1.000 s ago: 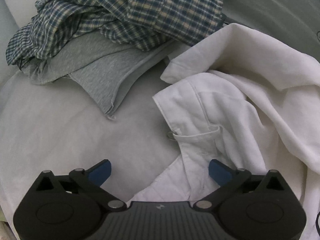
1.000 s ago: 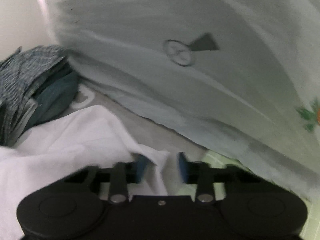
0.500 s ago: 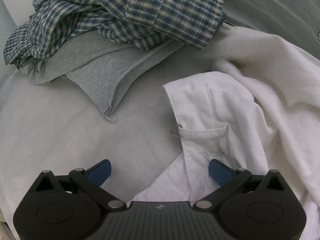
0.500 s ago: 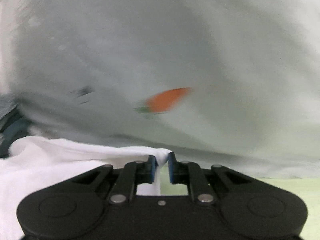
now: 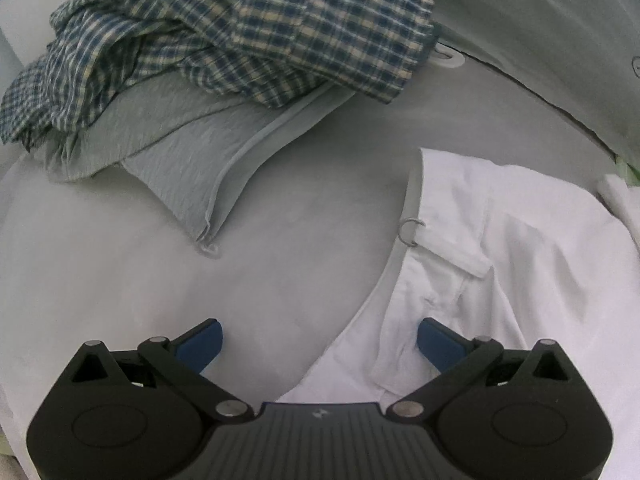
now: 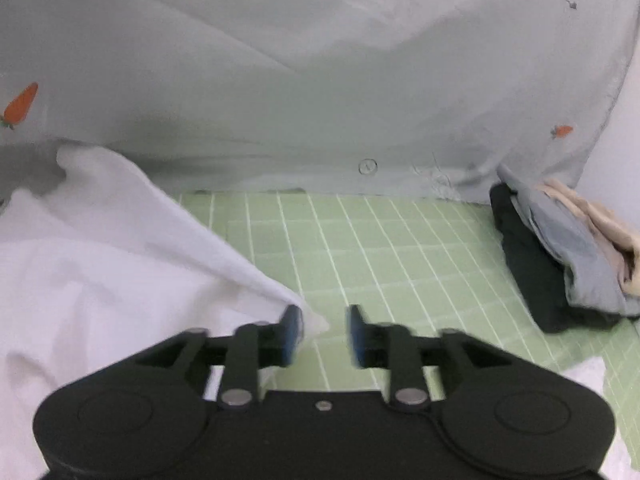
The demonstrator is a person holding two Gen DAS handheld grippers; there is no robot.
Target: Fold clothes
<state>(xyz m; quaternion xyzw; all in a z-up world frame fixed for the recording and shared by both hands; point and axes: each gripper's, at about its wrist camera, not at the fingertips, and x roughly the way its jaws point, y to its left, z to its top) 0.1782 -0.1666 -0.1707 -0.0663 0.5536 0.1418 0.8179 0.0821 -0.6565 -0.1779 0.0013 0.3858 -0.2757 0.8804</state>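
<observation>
Garment: white shirt point(image 5: 520, 248) spread flat on grey sheet point(image 5: 120, 260), unfolded.
Right gripper point(image 6: 322, 334): jaws just opening, shirt corner at the left pad, no longer pinched.
Left gripper point(image 5: 318, 340): spread wide, empty, above the shirt's edge.
Progress: spreading apparently done; every fold left.
Waiting: plaid shirt point(image 5: 240, 40) heaped behind.

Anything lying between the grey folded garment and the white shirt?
No. In the left wrist view, only bare grey sheet separates the grey garment from the white shirt.
</observation>
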